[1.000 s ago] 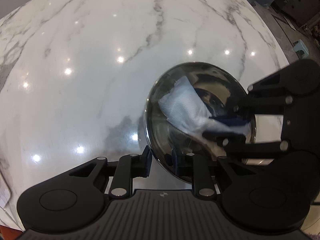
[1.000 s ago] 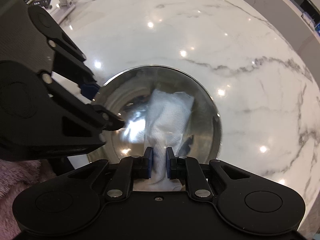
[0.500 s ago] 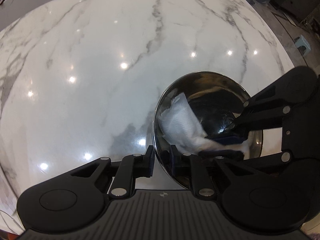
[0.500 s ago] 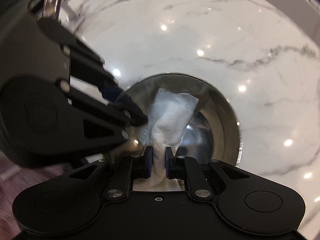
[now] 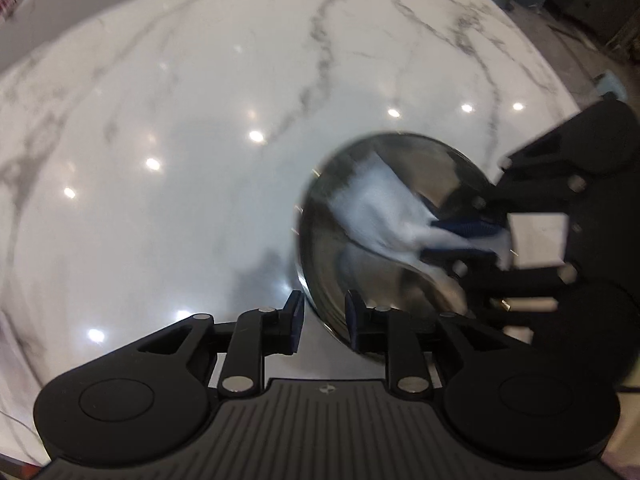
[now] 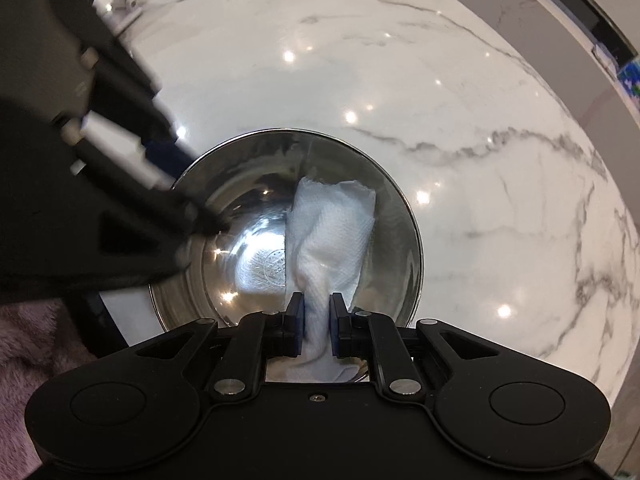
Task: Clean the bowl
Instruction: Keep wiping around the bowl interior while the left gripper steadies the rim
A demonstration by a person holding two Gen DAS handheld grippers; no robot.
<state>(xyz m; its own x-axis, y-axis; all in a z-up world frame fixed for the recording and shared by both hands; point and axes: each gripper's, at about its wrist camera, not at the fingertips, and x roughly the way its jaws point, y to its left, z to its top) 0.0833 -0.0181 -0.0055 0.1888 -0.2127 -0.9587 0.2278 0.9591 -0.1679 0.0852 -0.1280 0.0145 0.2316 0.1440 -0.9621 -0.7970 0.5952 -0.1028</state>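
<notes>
Glossy white grey-veined marble table; round shiny steel bowl at centre. Right gripper pinches crumpled white paper towel inside; left gripper straddles the rim at nine o'clock.

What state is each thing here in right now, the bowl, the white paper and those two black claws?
Bowl: tipped on the marble table, rim pinched.
Paper towel: crumpled, pressed against the bowl's inner wall.
Left gripper: shut on the bowl's rim.
Right gripper: shut on the paper towel.
</notes>
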